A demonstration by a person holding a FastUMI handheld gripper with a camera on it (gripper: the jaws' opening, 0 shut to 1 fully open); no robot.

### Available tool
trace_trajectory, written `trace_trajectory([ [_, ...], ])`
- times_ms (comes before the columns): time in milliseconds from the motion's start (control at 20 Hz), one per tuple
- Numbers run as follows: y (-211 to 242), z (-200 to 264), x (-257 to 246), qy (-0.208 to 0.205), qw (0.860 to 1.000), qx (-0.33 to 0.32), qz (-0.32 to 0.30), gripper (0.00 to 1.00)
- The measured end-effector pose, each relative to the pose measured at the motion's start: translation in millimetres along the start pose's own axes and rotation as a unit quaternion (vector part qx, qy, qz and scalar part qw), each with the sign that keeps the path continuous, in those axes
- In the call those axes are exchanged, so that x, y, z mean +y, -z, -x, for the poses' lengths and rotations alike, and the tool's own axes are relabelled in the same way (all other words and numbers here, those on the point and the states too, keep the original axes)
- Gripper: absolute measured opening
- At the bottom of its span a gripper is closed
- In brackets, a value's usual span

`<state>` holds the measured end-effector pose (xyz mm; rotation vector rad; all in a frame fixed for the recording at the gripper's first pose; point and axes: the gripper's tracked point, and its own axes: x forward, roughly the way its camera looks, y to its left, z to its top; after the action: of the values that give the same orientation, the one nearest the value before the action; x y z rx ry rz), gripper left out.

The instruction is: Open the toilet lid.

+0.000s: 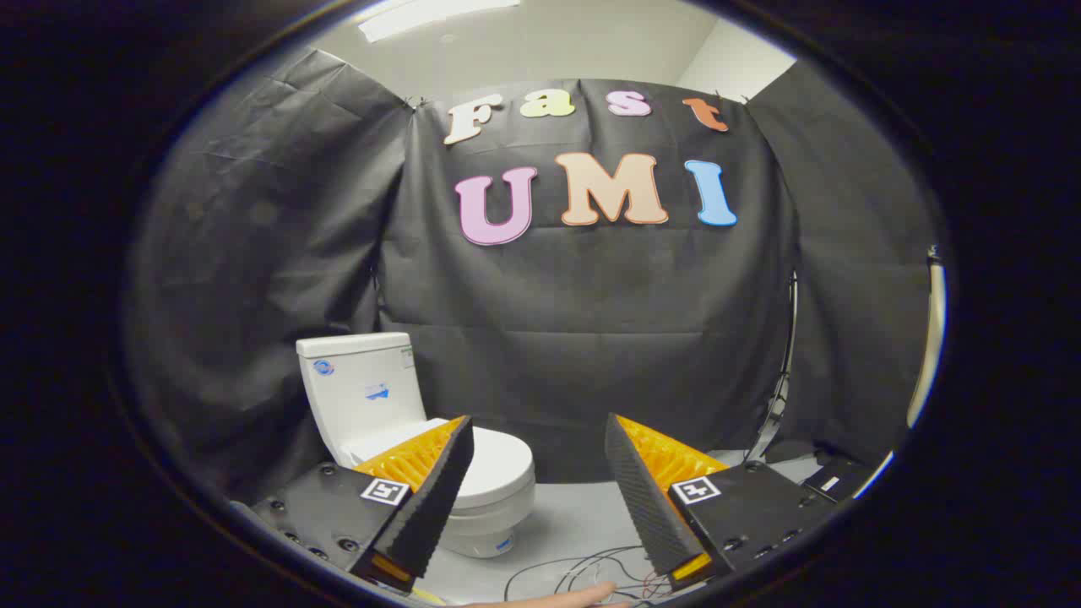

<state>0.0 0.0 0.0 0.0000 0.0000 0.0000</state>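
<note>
White glazed ceramic, so treat the toilet as hard and slippery. Its lid lies shut over the bowl, beyond your left finger and partly hidden by it. The lid is likely light, stiff plastic on a rear hinge; hook under its front lip and swing it up towards the tank. The gripper has its fingers spread wide, holding nothing. Small stickers on the tank are too tiny to read.
</note>
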Motion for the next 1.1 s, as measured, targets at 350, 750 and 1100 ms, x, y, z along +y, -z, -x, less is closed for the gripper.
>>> trace_trajectory([
  [350,0.5,1.9,-1.4,0.0,1.0,0.0,0.001,0.97],
  [750,0.4,1.3,-1.5,0.0,1.0,-0.001,0.001,0.97],
  [1100,-0.4,-4.5,0.4,-0.002,1.0,-0.004,0.005,0.97],
])
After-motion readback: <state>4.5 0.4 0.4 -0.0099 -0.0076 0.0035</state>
